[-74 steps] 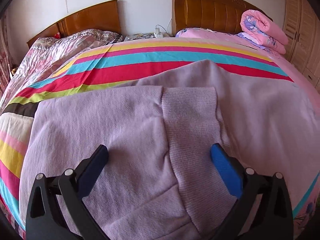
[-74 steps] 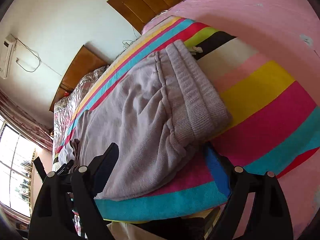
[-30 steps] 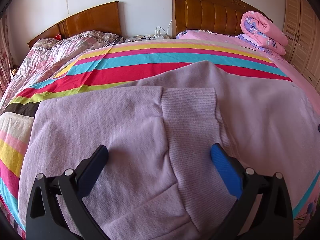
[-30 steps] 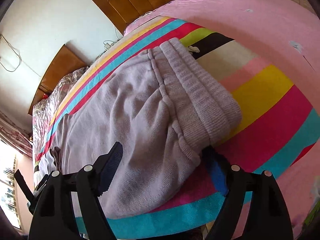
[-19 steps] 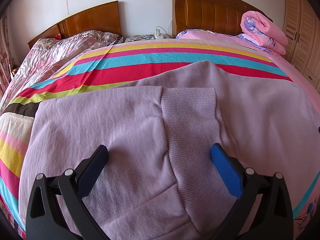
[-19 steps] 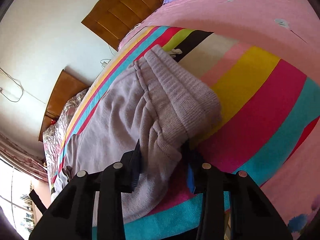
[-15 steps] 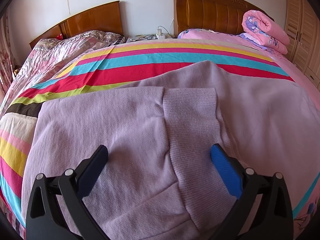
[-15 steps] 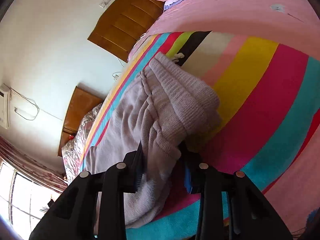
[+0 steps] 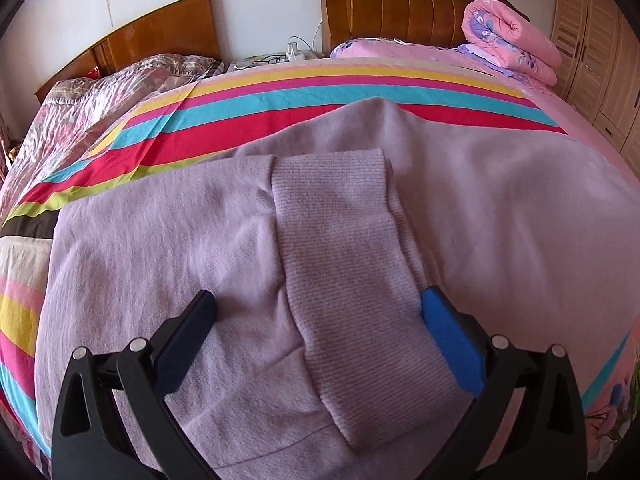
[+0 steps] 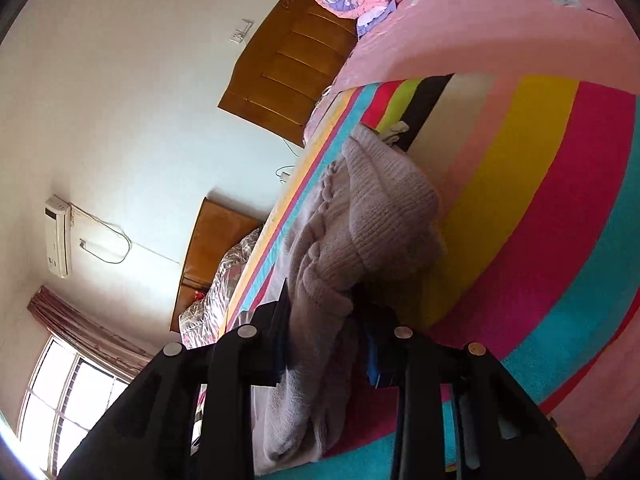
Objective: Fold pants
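the striped bed (image 9: 280, 92) carries the lilac pants (image 9: 480, 208), lying lengthwise between the 2 tools. the right gripper (image 10: 324, 312) is clamped on their ribbed waistband (image 10: 384, 204); the left gripper (image 9: 320, 312) hangs spread apart above a ribbed cuff (image 9: 340, 232).

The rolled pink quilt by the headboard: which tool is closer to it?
Neither is near; judging by its apparent size in each view, probably left. The left tool hangs open over the lilac pants, facing the quilt. The right tool grips the ribbed waistband.
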`<move>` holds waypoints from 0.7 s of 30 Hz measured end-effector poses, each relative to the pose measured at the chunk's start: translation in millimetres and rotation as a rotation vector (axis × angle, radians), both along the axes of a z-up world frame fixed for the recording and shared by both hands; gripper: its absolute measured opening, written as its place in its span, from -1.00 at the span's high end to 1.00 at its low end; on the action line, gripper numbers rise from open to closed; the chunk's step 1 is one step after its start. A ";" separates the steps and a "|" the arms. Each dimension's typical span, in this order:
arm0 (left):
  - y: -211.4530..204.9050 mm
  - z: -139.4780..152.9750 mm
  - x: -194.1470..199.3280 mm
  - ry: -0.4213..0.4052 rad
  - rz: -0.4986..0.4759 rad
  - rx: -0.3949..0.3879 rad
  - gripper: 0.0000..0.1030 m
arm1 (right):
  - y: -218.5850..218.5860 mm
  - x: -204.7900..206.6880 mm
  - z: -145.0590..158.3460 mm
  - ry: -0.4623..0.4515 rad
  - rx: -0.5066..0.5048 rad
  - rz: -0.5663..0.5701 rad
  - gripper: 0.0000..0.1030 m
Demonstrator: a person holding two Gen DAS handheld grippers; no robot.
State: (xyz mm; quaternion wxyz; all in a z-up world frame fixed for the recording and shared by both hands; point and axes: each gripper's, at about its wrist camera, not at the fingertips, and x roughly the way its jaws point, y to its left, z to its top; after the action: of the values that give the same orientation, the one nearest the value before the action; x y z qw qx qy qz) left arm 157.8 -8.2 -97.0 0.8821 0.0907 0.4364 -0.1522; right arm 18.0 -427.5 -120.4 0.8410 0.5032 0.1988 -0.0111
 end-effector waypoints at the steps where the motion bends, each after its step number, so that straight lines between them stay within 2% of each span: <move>1: 2.1 0.3 0.7 0.005 -0.002 -0.011 -0.97 | 3.9 2.3 7.9 -0.016 -0.024 0.011 0.40; 2: 5.8 3.1 0.1 0.008 -0.002 -0.039 -0.97 | 7.9 4.9 16.2 -0.031 -0.052 0.025 0.40; 6: 52.1 31.1 -9.1 -0.049 0.067 -0.273 -0.96 | 32.8 22.6 59.2 -0.080 -0.197 0.098 0.40; 8: 80.6 41.2 -12.1 -0.066 0.121 -0.334 -0.97 | 56.4 40.0 83.0 -0.088 -0.292 0.161 0.41; 11: 126.3 46.7 -15.2 -0.097 0.230 -0.354 -0.97 | 115.4 67.5 115.6 -0.095 -0.478 0.296 0.41; 14: 172.7 48.3 -17.4 -0.098 0.339 -0.383 -0.97 | 196.7 93.7 134.5 -0.110 -0.662 0.452 0.41; 16: 198.0 49.0 -22.9 -0.094 0.391 -0.410 -0.97 | 263.1 101.7 132.0 -0.113 -0.816 0.572 0.41; 18: 217.0 49.9 -29.2 -0.097 0.422 -0.425 -0.97 | 329.0 101.1 115.4 -0.126 -0.975 0.697 0.42; 21: 236.5 45.5 -37.6 -0.093 0.462 -0.423 -0.97 | 409.3 98.7 63.1 -0.046 -1.120 0.925 0.36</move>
State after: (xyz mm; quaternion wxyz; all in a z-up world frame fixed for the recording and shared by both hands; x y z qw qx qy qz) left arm 120.2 228.3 -51.5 0.9118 -0.1894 0.3631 -0.0310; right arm 116.7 -18.2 -57.3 0.8949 -0.1382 0.3382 0.2562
